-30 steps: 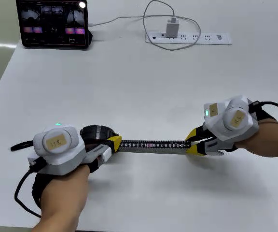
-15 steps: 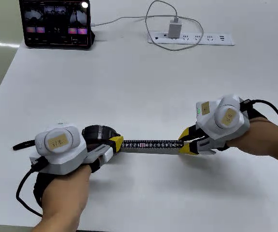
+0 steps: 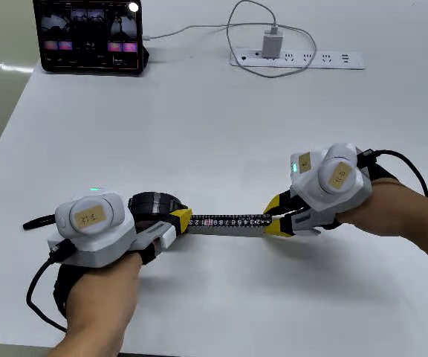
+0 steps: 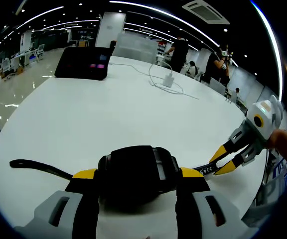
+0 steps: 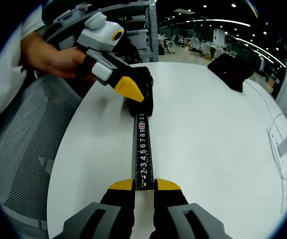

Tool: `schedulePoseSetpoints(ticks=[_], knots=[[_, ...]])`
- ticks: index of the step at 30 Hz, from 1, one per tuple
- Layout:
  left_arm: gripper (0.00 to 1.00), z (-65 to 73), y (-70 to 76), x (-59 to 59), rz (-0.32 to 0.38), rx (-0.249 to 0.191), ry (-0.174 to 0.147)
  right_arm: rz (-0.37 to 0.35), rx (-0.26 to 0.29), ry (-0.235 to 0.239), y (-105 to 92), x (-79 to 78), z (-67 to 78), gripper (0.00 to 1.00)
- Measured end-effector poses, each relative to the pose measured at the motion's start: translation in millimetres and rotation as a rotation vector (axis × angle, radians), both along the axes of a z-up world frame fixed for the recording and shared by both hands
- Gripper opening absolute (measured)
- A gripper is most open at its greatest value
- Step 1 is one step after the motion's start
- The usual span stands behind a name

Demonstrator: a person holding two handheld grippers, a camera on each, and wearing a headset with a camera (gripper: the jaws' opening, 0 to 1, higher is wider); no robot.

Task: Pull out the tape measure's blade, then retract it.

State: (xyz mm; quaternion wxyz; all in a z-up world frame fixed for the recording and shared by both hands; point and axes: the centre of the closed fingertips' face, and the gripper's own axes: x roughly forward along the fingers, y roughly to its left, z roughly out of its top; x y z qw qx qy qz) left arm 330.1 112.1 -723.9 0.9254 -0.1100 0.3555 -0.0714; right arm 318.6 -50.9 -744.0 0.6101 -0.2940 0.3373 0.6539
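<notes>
Right gripper (image 5: 144,185): jaws closed on the free end of the blade (image 5: 142,149), pinched between the yellow tips. Left gripper (image 4: 138,174): clamped round the tape measure case (image 3: 153,204), one jaw each side, case resting on the table (image 3: 199,126).

Key geometry: a short run of blade is out of the case, numbers up, lying low over the table. Its long axis runs straight from the case mouth to the right gripper, crosswise in front of the person. The case lies dead ahead along the right gripper's own jaws, so that hand does the travel while the left just anchors.

My read: whichever way the blade goes next, the right hand must track that axis. Drift sideways and the blade twists or kinks at the mouth. For retract, feed it back toward the case under grip, don't let it snap.

Beyond the case, bare table. Far beyond it a tablet (image 3: 89,33) stands with its screen lit, and far off to the right-gripper side a power strip (image 3: 299,57) with a charger (image 3: 271,44) plugged in. All well apart from the blade's line.
</notes>
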Motion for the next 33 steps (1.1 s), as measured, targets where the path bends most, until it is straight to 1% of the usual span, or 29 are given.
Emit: schedulePoseSetpoints(ticks=[13, 19, 26, 29, 33], knots=[[0.57, 0.9, -0.4, -0.4, 0.0, -0.009, 0.003, 0.018, 0.027, 0.017, 25.7, -1.0, 2.3, 0.1], [0.57, 0.6, 0.5, -0.3, 0.002, -0.014, 0.003, 0.022, 0.033, 0.022, 33.7, -2.0, 1.3, 0.1], [0.58, 0.2, 1.0, 0.0, 0.004, -0.019, 0.005, 0.029, 0.039, 0.023, 43.5, -2.4, 0.9, 0.1], [0.57, -0.2, 1.0, 0.1, 0.002, -0.018, 0.007, 0.038, 0.038, 0.013, 48.1, -3.6, -0.8, 0.1], [0.57, -0.2, 1.0, -0.1, 0.004, -0.019, 0.007, 0.04, 0.047, 0.017, 53.5, -3.1, -0.4, 0.1]])
